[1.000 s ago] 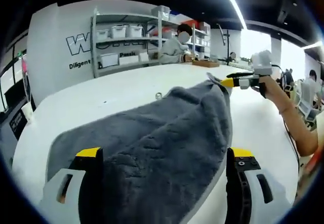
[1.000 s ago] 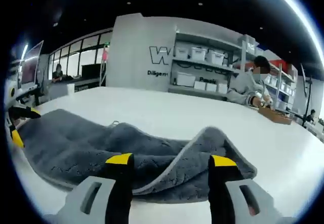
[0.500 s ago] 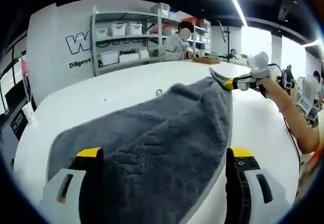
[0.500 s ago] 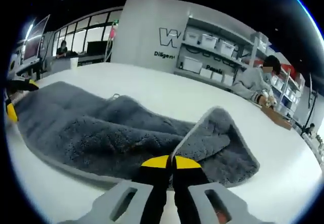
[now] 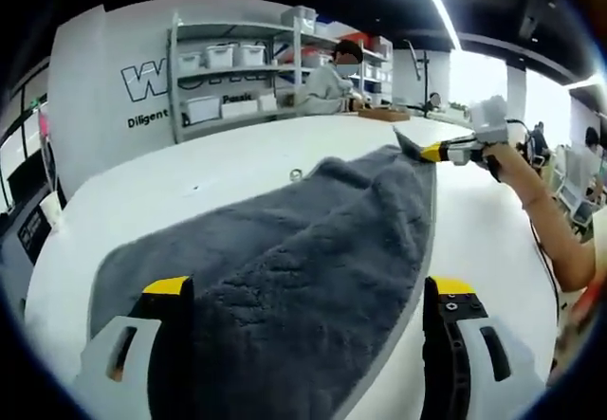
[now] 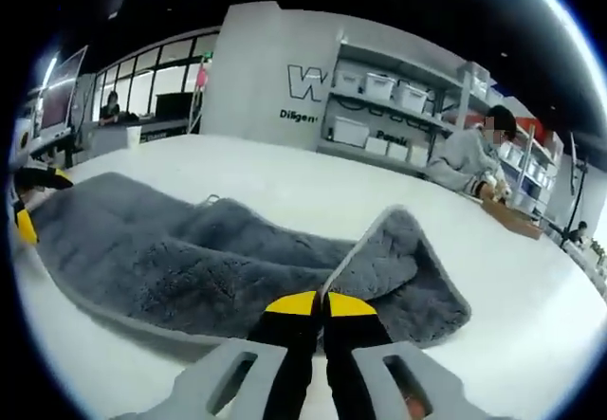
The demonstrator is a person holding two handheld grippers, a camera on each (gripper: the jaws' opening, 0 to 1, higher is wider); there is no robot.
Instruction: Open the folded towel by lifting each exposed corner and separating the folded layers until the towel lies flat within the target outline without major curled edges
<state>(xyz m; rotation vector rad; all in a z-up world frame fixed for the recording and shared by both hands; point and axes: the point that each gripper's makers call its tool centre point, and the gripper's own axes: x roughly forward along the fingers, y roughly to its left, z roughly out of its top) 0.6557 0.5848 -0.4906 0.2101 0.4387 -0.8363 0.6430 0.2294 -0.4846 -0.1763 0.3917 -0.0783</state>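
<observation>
A grey towel (image 5: pixel 294 249) with a pale hem lies stretched over the white table (image 5: pixel 209 169), bunched along its middle. In the left gripper view my left gripper (image 5: pixel 302 297) is open, its yellow-tipped jaws standing either side of the towel's near end without holding it. At the towel's far end the right gripper (image 5: pixel 425 152), held by a person's hand, pinches a corner and lifts it slightly. In the right gripper view my right gripper (image 6: pixel 321 303) is shut on the towel's (image 6: pixel 218 259) hemmed corner, which curls up from the jaws. The left gripper's tips (image 6: pixel 27 202) show at the far left.
Shelving with white bins (image 5: pixel 228 60) stands beyond the table, and a seated person (image 5: pixel 327 83) works there. A small metal ring (image 5: pixel 297 174) lies on the table past the towel. Desks with monitors (image 6: pixel 57 107) are off to one side. The person's forearm (image 5: pixel 550 221) reaches in from the right.
The right gripper closed on the towel corner between one second and half a second ago and still holds it. It has drawn the far end slightly outward. The left gripper has not moved.
</observation>
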